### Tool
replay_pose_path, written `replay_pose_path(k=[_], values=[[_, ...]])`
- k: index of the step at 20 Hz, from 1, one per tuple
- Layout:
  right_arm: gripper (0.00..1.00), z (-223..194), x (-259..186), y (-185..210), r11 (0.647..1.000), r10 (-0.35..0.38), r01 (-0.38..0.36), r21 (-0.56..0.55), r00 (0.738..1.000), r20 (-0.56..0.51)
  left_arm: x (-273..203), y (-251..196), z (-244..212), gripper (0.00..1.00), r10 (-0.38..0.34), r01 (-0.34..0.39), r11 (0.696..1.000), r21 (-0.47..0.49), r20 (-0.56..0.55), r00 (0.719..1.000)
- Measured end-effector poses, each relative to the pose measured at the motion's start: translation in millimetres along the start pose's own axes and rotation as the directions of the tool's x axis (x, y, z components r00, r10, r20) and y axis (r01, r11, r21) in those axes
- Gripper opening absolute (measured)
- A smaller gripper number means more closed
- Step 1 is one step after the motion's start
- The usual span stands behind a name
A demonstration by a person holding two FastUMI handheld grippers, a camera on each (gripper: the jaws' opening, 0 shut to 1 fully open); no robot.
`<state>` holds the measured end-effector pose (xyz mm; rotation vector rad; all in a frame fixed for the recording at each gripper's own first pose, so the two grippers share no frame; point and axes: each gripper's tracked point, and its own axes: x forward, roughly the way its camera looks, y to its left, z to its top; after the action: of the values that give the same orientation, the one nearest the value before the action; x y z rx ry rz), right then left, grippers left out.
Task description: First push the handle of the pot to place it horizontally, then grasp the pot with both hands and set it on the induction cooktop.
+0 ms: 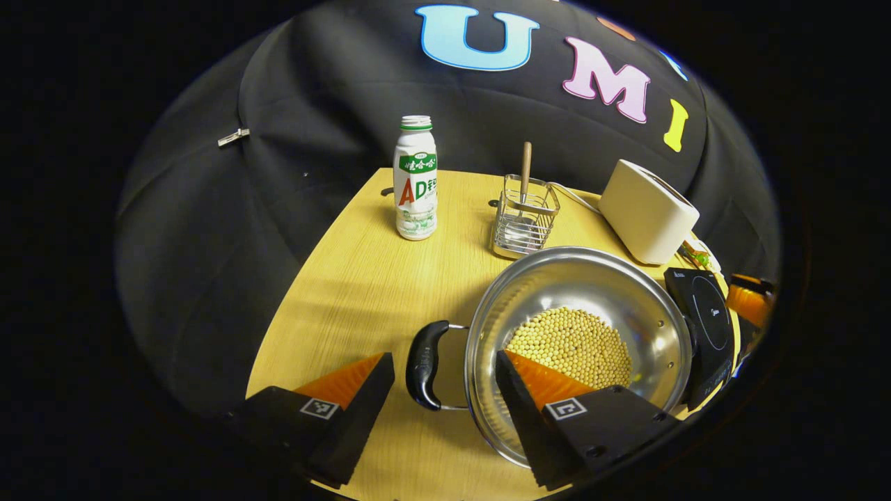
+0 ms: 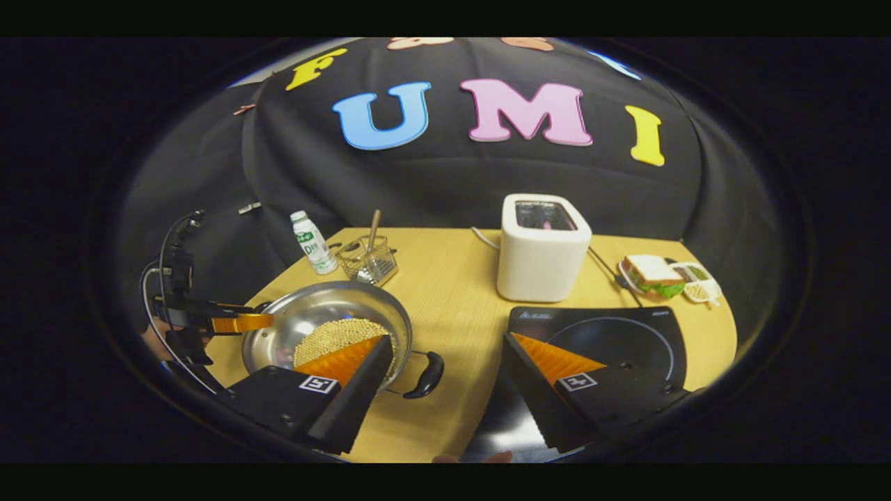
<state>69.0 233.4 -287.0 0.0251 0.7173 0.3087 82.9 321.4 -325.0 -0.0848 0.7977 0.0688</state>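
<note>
The left tool (image 1: 445, 379) stands wide, its two fingers straddling the pot's near black handle (image 1: 424, 364) without touching it; one finger overlaps the pot's rim in the left gripper view. The pot (image 1: 557, 278), a steel one, sits on the bench (image 1: 348, 292) and holds a heap of small yellow beans (image 1: 571, 341) pooled on one side of its bottom. Behind it a bottle (image 1: 415, 179) stands upright, and just right of that a wire basket (image 1: 525, 223) holds a wooden-handled utensil (image 1: 525, 170). Bare bench lies left of the pot up to the bench's edge.

In the right gripper view the pot's other handle (image 2: 426, 376) lies between the pot and the induction cooktop (image 2: 605, 334), with an open strip of bench between them. The right tool (image 2: 445, 379) is also wide and holds nothing; one finger hangs over the pot's rim, the other over the cooktop. A toaster (image 2: 543, 250) stands just behind the cooktop. At the bench's far right edge a plate (image 2: 626, 277) carries a sandwich (image 2: 653, 273).
</note>
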Motion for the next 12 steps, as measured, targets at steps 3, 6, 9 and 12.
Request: replay_pose_path(k=[3,6,9,12], values=[[0.99,-22,22,11,0.999,0.0,0.004,0.037,0.995,-0.102,10,-5,1,0.9,-0.019,0.019,1.0,0.016,-0.019,1.0],[0.99,-45,40,20,1.0,-0.007,0.012,0.028,0.984,-0.176,19,-8,-1,0.88,-0.022,0.023,1.0,0.007,-0.025,0.999],[0.99,-65,50,14,0.997,-0.038,0.054,0.058,0.971,-0.236,23,-1,1,0.87,0.0,0.0,1.0,0.006,-0.022,1.0],[0.84,-71,65,13,0.989,-0.041,0.076,0.125,0.965,-0.258,26,1,0,0.72,-0.001,0.001,1.0,0.005,-0.015,1.0]])
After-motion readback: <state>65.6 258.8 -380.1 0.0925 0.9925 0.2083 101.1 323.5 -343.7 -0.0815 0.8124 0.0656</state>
